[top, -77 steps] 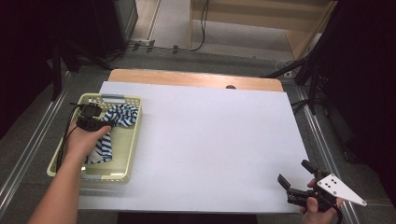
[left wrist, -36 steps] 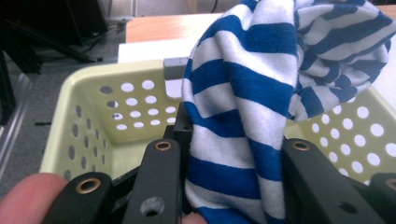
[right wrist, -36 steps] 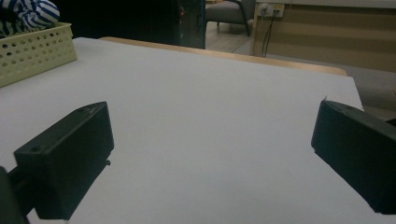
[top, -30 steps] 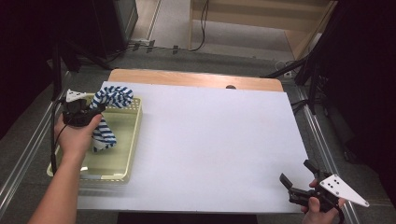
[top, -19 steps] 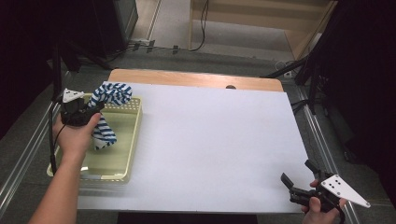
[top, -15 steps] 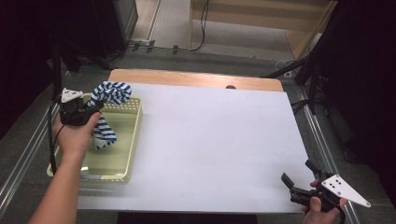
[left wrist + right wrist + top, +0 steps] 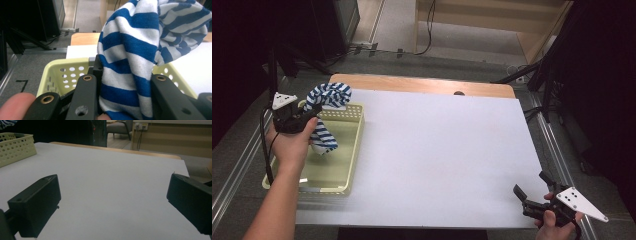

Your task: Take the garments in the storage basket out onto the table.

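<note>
The left gripper (image 7: 309, 112) clamps the striped cloth (image 7: 324, 112) above the basket (image 7: 343, 170) (right gripper (image 7: 532, 192) gapes empty).

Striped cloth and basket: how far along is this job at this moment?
Done: the left gripper has closed on the blue-and-white striped cloth and raised it above the yellow basket, with one end hanging inside. In hand: the cloth sits bunched between the jaws in the left gripper view. Left: carrying it clear and setting it down, probably on the white table. The right gripper waits open at the near right corner.
</note>
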Available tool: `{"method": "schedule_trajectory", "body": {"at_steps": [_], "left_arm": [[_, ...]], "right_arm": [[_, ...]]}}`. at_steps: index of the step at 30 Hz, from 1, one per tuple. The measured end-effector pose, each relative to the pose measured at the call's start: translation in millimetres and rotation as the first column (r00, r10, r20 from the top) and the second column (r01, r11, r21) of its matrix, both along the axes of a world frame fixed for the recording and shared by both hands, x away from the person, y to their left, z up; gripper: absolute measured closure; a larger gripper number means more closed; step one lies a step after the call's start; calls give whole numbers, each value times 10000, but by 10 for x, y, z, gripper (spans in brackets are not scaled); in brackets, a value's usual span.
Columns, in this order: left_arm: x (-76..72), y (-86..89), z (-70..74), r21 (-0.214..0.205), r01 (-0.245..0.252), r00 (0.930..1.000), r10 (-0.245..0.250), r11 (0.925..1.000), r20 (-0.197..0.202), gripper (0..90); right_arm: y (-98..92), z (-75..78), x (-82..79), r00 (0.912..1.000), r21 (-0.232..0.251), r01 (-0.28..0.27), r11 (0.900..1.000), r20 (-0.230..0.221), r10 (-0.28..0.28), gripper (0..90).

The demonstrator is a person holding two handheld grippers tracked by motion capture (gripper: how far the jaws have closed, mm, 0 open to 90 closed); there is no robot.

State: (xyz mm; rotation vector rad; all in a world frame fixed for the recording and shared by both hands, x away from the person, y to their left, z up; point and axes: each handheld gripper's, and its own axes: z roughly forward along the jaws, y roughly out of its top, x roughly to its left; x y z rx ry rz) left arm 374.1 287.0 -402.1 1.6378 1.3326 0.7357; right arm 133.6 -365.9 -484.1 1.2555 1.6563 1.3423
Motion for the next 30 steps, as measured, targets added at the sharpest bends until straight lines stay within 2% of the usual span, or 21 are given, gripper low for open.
{"method": "schedule_trajectory", "body": {"at_steps": [5, 10, 16, 19, 30], "left_arm": [[-32, -31, 61, -17, -41, 9995, 42, 10000, 301, 704], [-87, -71, 122, -61, 123, 9979, -119, 9999, 636, 704], [-144, -105, 169, -48, 285, 9963, -280, 9996, 810, 704], [-172, -123, 196, 109, 340, 9952, -348, 9994, 917, 704], [-259, -226, 271, -278, 659, 9913, -623, 9974, 1161, 704]], "right_arm": [[-16, -1, 2, 10000, 30, 62, 10000, 32, -62, 0], [-22, -2, -2, 10000, 53, 65, 10000, 15, -65, 0], [-27, 1, -5, 9999, 61, 86, 9999, 51, -87, 0], [-23, 0, -4, 9999, 57, 144, 9999, 38, -145, 0], [-19, -4, -3, 9999, 14, 99, 10000, 52, -99, 0]]}}
